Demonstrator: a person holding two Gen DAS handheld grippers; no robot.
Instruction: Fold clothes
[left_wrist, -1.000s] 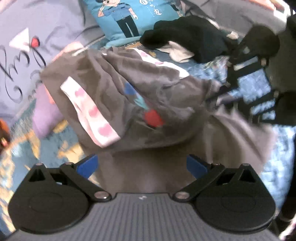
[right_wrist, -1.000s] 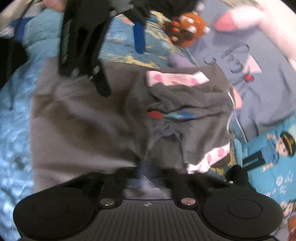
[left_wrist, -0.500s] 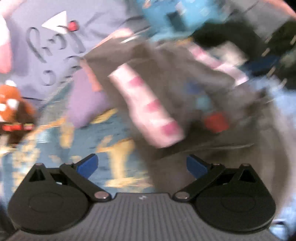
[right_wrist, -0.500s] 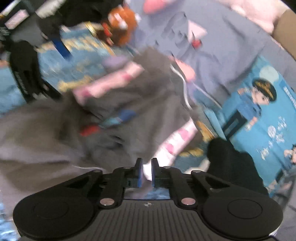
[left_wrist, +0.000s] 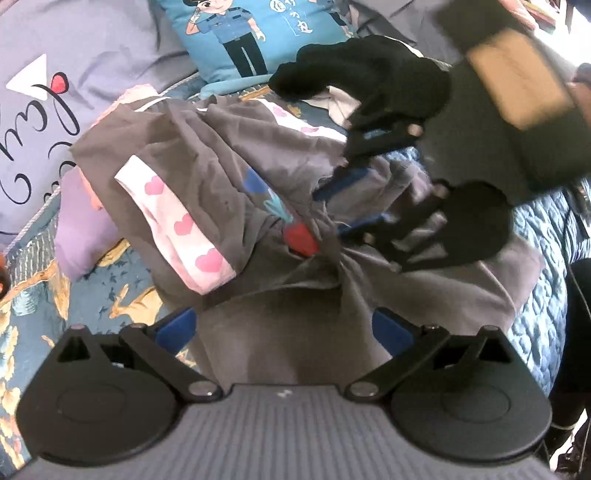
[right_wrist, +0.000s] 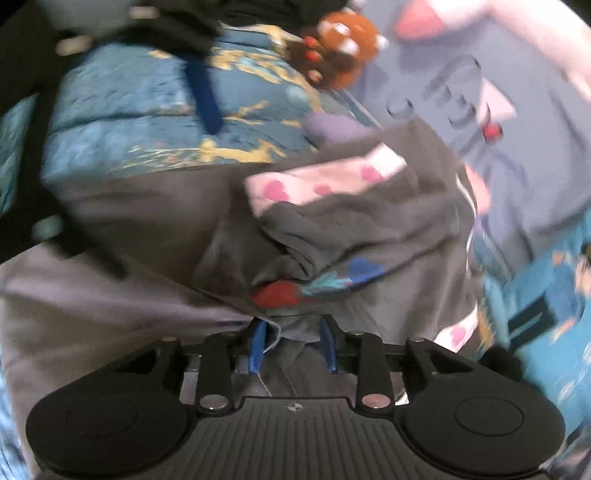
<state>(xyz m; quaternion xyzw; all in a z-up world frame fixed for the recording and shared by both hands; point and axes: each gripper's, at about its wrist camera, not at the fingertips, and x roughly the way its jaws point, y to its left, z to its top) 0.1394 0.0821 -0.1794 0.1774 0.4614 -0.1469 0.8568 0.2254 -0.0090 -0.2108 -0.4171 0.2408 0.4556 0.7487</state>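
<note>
A dark grey garment (left_wrist: 280, 206) with pink heart-print trim (left_wrist: 177, 225) and a red-and-blue print lies crumpled on the blue bedspread (left_wrist: 92, 302). My left gripper (left_wrist: 283, 328) stands wide open at its near edge, grey cloth lying loose between the blue pads. In the left wrist view my right gripper (left_wrist: 351, 203) reaches in from the right over the garment's middle. In its own view the right gripper (right_wrist: 292, 343) has its jaws opening, a bunch of grey cloth (right_wrist: 332, 229) still between the parted pads. One blue finger (right_wrist: 205, 99) of the left gripper shows at top left.
A blue cartoon-policeman pillow (left_wrist: 236, 37) and a lavender pillow with script (left_wrist: 37, 92) lie at the back. A black garment (left_wrist: 362, 74) is heaped behind the grey one. A purple cloth (left_wrist: 81, 229) sits at its left, a brown plush toy (right_wrist: 340, 48) further off.
The right gripper, shut on the grey cloth a second ago, has parted its jaws. The left gripper swung left and came back, still wide open. The garment's bunched fold has settled.
</note>
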